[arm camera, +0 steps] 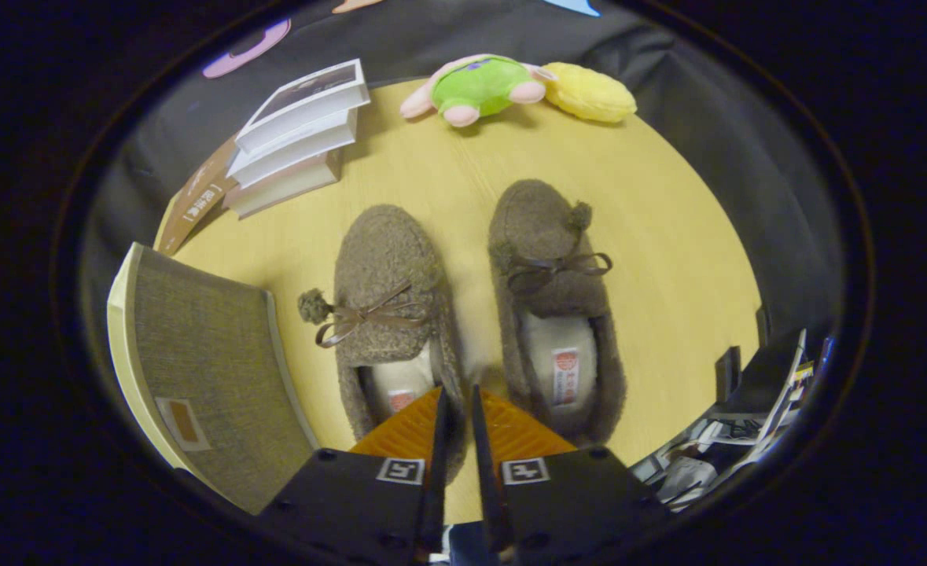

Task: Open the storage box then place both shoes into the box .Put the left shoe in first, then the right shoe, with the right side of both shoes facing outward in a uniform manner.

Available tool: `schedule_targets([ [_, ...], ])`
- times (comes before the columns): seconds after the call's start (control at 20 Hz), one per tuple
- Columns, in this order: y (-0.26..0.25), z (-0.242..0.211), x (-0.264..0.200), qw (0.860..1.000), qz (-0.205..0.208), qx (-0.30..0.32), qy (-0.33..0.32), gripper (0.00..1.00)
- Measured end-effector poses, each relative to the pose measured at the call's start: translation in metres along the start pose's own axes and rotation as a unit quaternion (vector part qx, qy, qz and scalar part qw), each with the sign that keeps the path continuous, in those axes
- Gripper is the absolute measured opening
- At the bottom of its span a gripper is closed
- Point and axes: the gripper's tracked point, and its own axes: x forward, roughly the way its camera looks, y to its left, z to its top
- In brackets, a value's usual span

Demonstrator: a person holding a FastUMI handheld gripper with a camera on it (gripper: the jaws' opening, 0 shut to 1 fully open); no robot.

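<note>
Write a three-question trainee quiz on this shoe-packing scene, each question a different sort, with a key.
1. True or false: the storage box already holds a shoe.
2. Multiple choice: the gripper has its fingers A) clamped on the left shoe, B) close together with nothing between them, just short of the gap between the two shoes, C) spread wide over the right shoe.
3. Fill in: beyond the shoes, beside the green plush toy, lies a ____ plush toy.

Key: 1 false, both shoes lie on the table and the box looks closed; 2 B; 3 yellow.
</note>
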Motion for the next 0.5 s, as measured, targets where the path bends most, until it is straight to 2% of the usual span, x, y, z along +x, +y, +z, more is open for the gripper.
schedule_targets([
  [0.05,0.001,0.001,0.004,1.000,0.005,-0.002,0.004,0.16],
  [0.15,0.006,-0.008,0.014,0.999,0.017,-0.027,0.025,0.12],
  [0.25,0.006,-0.008,0.014,0.998,0.015,-0.042,0.033,0.10],
  [0.4,0.006,-0.007,0.015,0.999,0.017,-0.026,0.037,0.10],
  [0.5,0.006,-0.007,0.012,0.999,0.019,-0.038,0.030,0.04],
])
